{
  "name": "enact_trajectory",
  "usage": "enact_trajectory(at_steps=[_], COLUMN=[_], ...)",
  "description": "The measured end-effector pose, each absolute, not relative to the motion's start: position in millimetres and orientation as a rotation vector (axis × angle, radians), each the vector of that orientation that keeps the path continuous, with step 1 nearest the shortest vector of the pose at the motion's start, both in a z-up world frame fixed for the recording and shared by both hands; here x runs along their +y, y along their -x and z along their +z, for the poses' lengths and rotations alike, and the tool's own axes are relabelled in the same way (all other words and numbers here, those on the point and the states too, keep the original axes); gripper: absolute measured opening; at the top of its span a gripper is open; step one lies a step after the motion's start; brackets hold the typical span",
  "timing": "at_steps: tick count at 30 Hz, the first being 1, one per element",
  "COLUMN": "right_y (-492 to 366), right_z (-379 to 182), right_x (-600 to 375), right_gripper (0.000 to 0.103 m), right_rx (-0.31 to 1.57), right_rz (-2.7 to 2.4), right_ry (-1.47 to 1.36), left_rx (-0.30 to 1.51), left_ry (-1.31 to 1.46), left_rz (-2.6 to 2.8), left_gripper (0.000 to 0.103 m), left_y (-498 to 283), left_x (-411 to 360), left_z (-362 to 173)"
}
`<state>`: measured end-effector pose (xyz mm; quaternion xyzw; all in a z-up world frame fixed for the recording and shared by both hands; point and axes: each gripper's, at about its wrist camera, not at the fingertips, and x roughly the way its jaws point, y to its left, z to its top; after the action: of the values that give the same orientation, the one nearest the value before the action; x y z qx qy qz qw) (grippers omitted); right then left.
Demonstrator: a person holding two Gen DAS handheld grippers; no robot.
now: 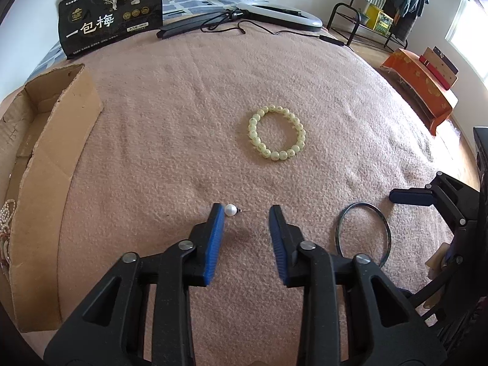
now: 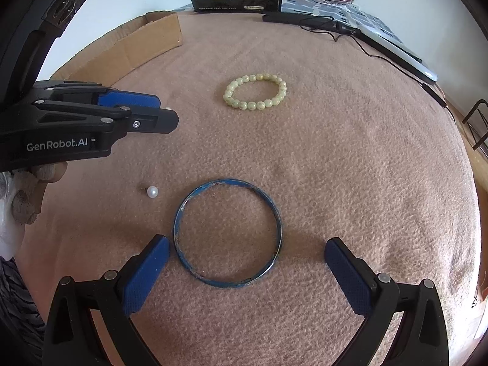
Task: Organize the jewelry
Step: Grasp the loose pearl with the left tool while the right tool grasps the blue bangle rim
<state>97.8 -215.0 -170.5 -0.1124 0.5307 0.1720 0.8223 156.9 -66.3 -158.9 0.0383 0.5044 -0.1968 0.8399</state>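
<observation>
On the pink blanket [image 1: 146, 128] a white pearl stud earring [image 1: 230, 209] lies between my left gripper's [image 1: 247, 213] fingers, right against the left blue pad. That gripper is open. A pale green bead bracelet [image 1: 253, 134] [image 2: 227, 94] lies farther out. A blue bangle [image 2: 180, 213] [image 1: 337, 231] lies flat just ahead of my right gripper [image 2: 247, 245], which is open wide and grips nothing. Its left pad is close to the bangle's rim. A second pearl stud [image 2: 152, 191] lies left of the bangle. In the right wrist view, the left gripper [image 2: 166, 116] reaches in from the left.
An open cardboard box [image 1: 61, 140] [image 2: 146, 42] stands at the blanket's left edge with a pearl string [image 1: 7, 216] inside. A black snack bag [image 1: 109, 15] and a ring light [image 1: 280, 15] with its cable lie at the far edge. A gloved hand [image 2: 27, 201] holds the left gripper.
</observation>
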Motion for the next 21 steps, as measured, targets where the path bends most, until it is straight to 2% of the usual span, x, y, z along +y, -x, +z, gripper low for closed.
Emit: enact_trajectory(at_steps=[9,15,19,21], right_y=[-99.2,-103.5,-106.7,-109.1], right_z=[-171.6,-172.0,-169.9,-168.2], right_x=[-215.6,-217.7,-220.6,-221.3], right_gripper=[0.103,0.098,0.087,0.077], right_rx=[1.132,1.141,1.147,1.150], right_rz=[0.366,0.362,0.357,0.360], right_ry=[0.245,0.238,0.226,0.221], left_rx=[1.079,1.081,1.082,1.079], left_ry=[-0.085,-0.094,-0.094,-0.099], left_rz=[-0.399,-0.396,-0.392,-0.389], left_gripper=[0.024,0.020,0.018,0.018], left_y=[-161.8,-163.6,-164.1,-162.8], left_x=[-65.0,-65.5,-65.2,-66.0], left_z=[-165.1,-167.5,-167.9,-167.4])
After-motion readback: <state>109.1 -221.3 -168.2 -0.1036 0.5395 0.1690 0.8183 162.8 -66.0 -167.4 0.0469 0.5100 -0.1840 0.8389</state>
